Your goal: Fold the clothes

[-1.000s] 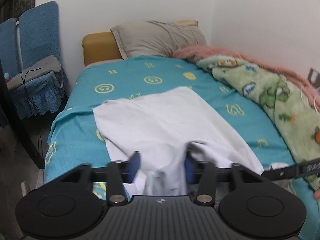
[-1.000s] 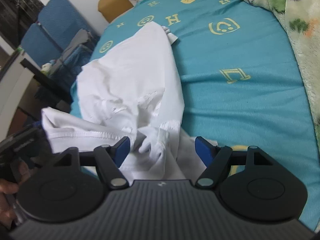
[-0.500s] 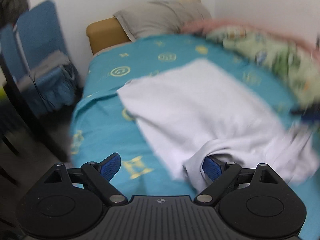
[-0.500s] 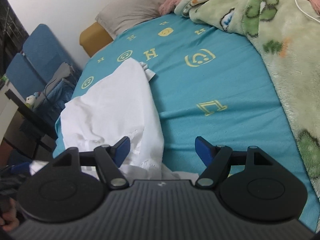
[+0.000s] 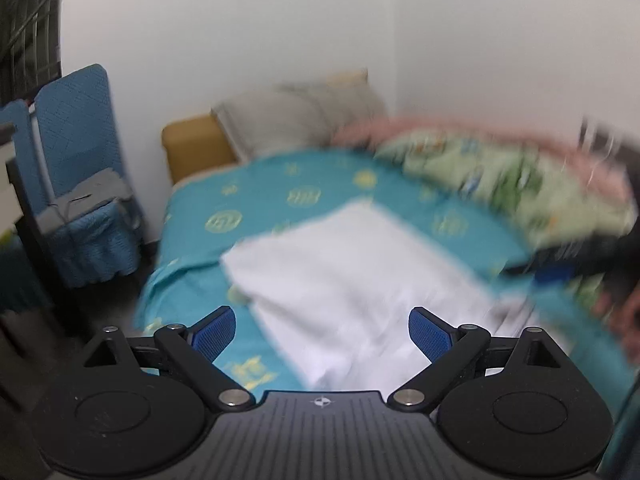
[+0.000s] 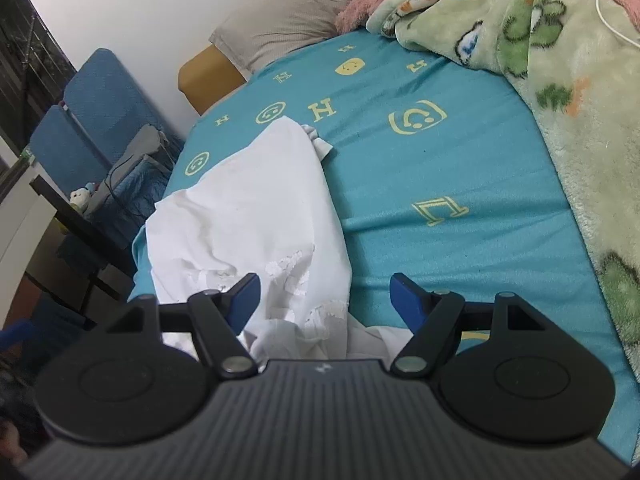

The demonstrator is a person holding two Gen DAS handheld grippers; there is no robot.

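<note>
I have the left hand-held gripper (image 5: 322, 330) spread wide with nothing between its blue pads, hovering over the near end of the white garment (image 5: 348, 280), which lies on the teal bed sheet (image 5: 260, 200) toward the bed's left edge (this view is smeared by motion, so fine detail is lost). My right hand-held gripper (image 6: 324, 294) is also wide open and empty; its left pad sits over the garment's rumpled near end, its right pad over bare sheet. From the right wrist view the white garment (image 6: 256, 216) lies folded lengthwise into a long strip. A green cartoon blanket (image 6: 560, 80) is heaped along the right side, a grey pillow (image 6: 296, 12) at the head.
</note>
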